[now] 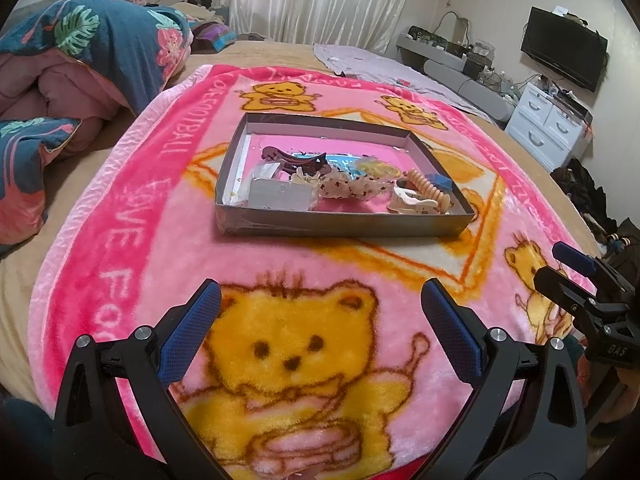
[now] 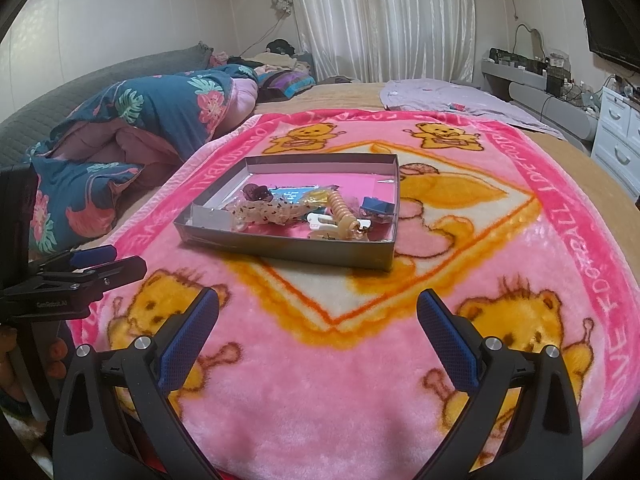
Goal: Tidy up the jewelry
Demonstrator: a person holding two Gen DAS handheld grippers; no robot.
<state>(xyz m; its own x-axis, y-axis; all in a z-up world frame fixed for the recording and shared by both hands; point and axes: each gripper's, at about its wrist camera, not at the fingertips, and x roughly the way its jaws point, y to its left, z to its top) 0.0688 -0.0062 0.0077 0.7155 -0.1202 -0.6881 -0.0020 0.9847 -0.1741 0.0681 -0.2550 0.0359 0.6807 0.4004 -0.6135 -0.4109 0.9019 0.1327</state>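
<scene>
A shallow grey box (image 1: 344,229) (image 2: 280,249) sits on the pink bear blanket (image 1: 296,364) (image 2: 320,380). It holds several hair accessories: a dark claw clip (image 1: 298,158), a spotted scrunchie (image 1: 352,189) (image 2: 266,210), a beige spiral hair tie (image 1: 430,188) (image 2: 340,208), a cream clip (image 1: 412,203), a blue piece (image 2: 376,206) and a white card (image 1: 280,196). My left gripper (image 1: 320,308) hovers open before the box, nothing between its fingers. My right gripper (image 2: 318,312) is also open and empty. Each gripper shows at the edge of the other view, the right one (image 1: 576,268) and the left one (image 2: 108,262).
A folded floral quilt (image 1: 80,64) (image 2: 132,120) lies on the bed to the left. A grey cloth (image 2: 452,98) lies at the far side. White drawers (image 1: 548,120) and a wall TV (image 1: 564,48) stand to the right. A hand (image 2: 56,356) holds the left gripper.
</scene>
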